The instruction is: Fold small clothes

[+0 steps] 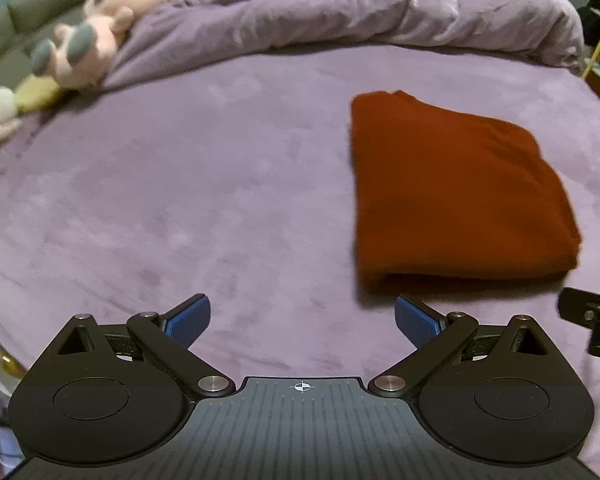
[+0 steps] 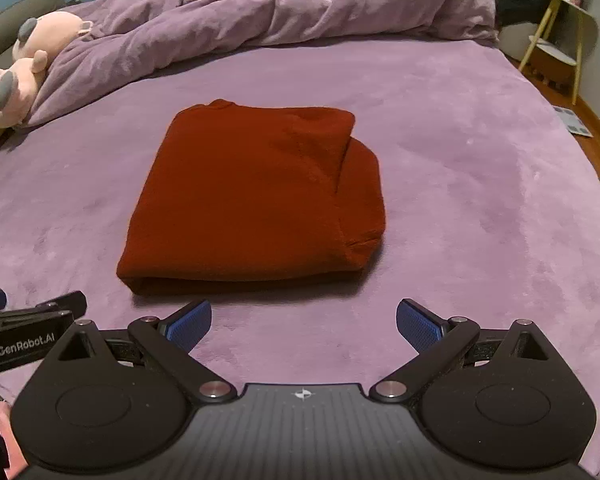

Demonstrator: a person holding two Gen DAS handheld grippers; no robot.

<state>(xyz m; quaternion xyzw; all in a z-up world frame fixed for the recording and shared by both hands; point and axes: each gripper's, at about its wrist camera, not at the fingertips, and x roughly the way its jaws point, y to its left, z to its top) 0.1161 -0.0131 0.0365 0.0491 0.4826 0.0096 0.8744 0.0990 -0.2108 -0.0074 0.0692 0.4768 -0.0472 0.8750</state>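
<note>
Folded rust-red garment (image 2: pixel 252 196) lies flat on the purple bed (image 2: pixel 480 168), just beyond both released claws.

The right gripper (image 2: pixel 304 326) faces it squarely; the left gripper (image 1: pixel 302 320), also spread and empty, sits off its left edge.

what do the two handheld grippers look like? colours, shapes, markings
Both match: the left gripper and right gripper have black linkage arms on round black hubs with silver pivot pins, blue ribbed finger pads, and a dark grey ribbed centre plate bearing a small white crosshair mark. The left gripper's side carries white "GenRobot.AI" lettering. No cables are visible.
</note>
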